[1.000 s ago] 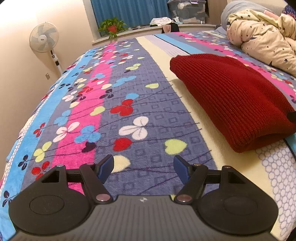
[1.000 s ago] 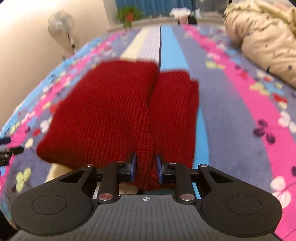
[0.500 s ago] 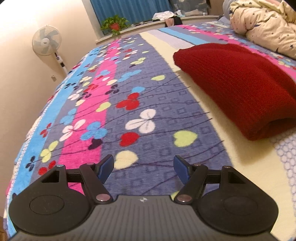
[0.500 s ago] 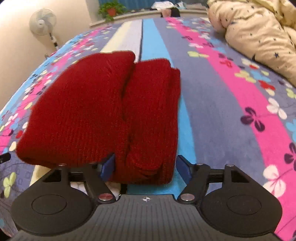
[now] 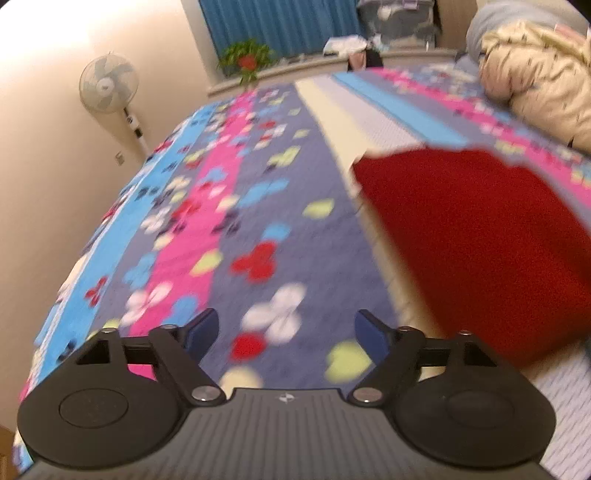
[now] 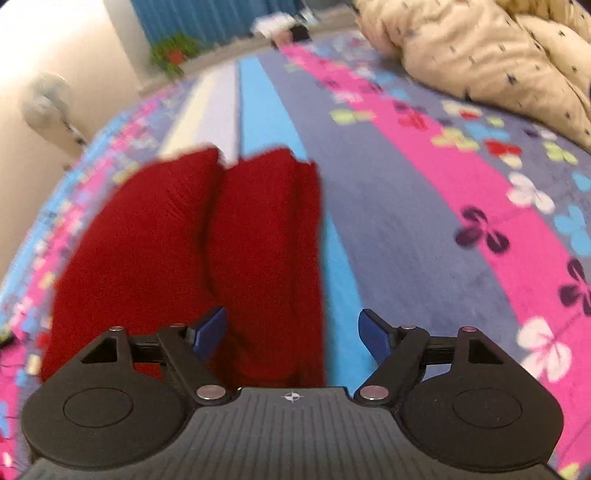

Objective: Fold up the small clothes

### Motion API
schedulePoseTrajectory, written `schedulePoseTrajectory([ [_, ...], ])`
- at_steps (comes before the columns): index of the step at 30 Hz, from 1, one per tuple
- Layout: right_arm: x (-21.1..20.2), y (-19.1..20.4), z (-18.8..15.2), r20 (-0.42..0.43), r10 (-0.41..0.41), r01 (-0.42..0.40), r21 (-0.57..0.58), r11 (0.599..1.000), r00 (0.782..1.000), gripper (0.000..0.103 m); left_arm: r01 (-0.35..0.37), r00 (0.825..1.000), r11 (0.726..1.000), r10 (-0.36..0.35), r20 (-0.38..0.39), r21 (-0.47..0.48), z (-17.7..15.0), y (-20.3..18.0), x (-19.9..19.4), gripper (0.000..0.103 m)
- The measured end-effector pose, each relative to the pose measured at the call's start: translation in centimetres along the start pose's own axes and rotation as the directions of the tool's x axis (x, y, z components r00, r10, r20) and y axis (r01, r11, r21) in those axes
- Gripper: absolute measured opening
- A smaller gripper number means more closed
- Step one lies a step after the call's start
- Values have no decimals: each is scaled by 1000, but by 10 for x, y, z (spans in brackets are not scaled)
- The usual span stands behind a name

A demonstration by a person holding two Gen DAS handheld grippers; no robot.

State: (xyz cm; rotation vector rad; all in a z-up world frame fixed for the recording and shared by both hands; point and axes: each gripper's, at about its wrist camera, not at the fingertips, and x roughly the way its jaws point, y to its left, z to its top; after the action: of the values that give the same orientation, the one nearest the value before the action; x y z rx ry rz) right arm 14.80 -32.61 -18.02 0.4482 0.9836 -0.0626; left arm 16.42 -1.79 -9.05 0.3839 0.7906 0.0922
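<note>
A dark red knitted garment lies folded on the flowered bedspread, in two thick side-by-side folds. It also shows at the right of the left wrist view. My right gripper is open, just above the garment's near edge, holding nothing. My left gripper is open and empty over the bedspread, to the left of the garment. Both views are blurred by motion.
A cream star-print duvet is bunched at the far right of the bed. A standing fan is by the left wall. A potted plant sits on the sill below blue curtains, with a storage box nearby.
My right gripper opened and let go of the red garment, then drew back and up. My left gripper stayed open and lifted away over the bedspread.
</note>
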Motion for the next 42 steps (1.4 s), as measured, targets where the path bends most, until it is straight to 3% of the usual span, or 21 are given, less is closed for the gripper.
schedulePoseTrajectory([
  [5, 9, -8, 2, -22, 22, -20, 90, 996, 1000, 80, 35, 999, 999, -35, 11, -22, 44, -42, 13, 87],
  [12, 10, -13, 12, 9, 37, -38, 80, 996, 999, 80, -22, 999, 999, 21, -38, -38, 62, -79, 40, 87],
  [25, 23, -7, 13, -30, 45, -43, 58, 997, 999, 82, -31, 999, 993, 27, -39, -110, 70, -67, 45, 87],
  [29, 24, -2, 13, -24, 27, -26, 37, 999, 999, 83, 17, 997, 977, -2, 71, -211, 75, -52, 31, 92],
  [32, 26, 1, 12, -25, 23, -23, 24, 999, 999, 85, 129, 991, 967, -117, 69, -218, 79, -53, 44, 92],
  [35, 29, 1, 11, -30, 17, -16, 29, 999, 999, 87, 246, 960, 928, -273, -61, -278, 77, -55, 83, 92],
  [37, 31, 0, 11, -34, 21, -20, 45, 999, 999, 89, 312, 929, 873, -362, -71, -376, 70, -49, 106, 99],
  [38, 32, -2, 11, -37, 27, -25, 55, 998, 999, 89, 327, 914, 836, -398, -79, -440, 65, -43, 118, 103],
  [41, 36, -5, 10, -48, 50, -45, 89, 995, 998, 89, 393, 821, 669, -564, -86, -631, 51, -30, 153, 103],
  [42, 37, -5, 11, -55, 68, -62, 101, 993, 996, 88, 405, 793, 624, -604, -83, -668, 48, -29, 161, 101],
])
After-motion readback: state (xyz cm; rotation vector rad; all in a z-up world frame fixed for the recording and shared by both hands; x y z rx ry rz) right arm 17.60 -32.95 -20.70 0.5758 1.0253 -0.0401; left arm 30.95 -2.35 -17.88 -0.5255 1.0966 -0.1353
